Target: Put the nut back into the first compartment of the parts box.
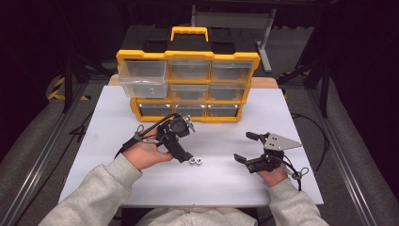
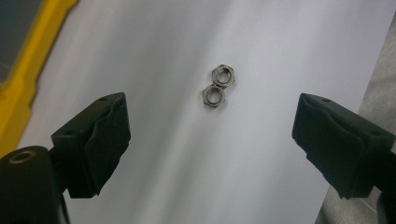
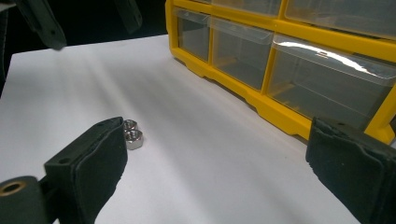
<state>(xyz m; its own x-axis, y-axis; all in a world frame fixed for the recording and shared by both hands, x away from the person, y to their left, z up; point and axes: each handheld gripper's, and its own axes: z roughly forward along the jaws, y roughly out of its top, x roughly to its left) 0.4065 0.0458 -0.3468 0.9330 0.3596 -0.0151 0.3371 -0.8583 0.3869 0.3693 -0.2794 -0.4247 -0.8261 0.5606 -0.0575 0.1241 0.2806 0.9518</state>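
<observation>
The white counter [image 1: 211, 183] carries a yellow organiser cabinet [image 1: 188, 87] at its far edge, with the top-left clear drawer [image 1: 142, 77] pulled out and a small metal item lying in it. The left gripper [image 1: 187, 157] hangs just above two hex nuts [image 2: 218, 86], jaws spread wide and holding nothing. The right gripper [image 1: 246, 147] sits well apart to the right, jaws likewise wide open and empty. The nuts lie flat on the counter, touching each other, in front of the cabinet.

Silver nuts [image 2: 217, 87]; yellow organizer [image 1: 188, 56]
</observation>
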